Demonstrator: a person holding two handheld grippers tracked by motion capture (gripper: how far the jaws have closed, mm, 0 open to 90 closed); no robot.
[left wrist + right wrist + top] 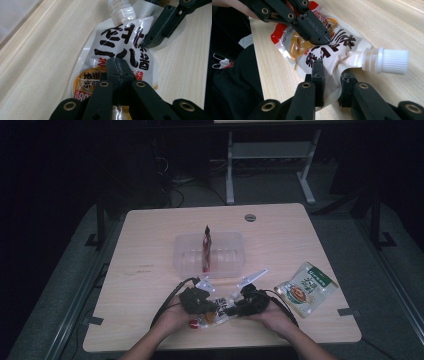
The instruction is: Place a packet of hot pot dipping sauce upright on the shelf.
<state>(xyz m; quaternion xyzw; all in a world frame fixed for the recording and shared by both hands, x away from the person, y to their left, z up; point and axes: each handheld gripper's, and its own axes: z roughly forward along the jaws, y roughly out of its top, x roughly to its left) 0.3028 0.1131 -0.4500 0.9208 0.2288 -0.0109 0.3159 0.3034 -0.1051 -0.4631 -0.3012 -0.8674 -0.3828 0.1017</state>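
The wooden table point(150, 245) is the largest thing here, and a clear plastic box point(210, 254) stands in the middle of it with a thin red packet point(206, 251) upright inside; a green and white food bag point(306, 289) lies flat near the right edge, well apart from the hands.

The sauce pouch point(322, 52) lies at the near edge of the table, between the two hands, with its white screw cap point(393, 61) pointing away from the left gripper; it looks like a soft, glossy pouch with paste inside, so it will probably bend and sag when it is lifted, and the film may slip between hard jaws; the weight is likely small.

The left gripper point(119, 65) is closed on the body of the pouch, the two jaws pressed together with the film pinched between them; the right gripper point(333, 72) has its jaws on both sides of the pouch shoulder just beside the spout, and they appear to press into the film there, although a gap remains between them.

The stiffest place to hold is probably the neck under the cap; the flat sealed edges are a second good place; the full middle is the least sure.
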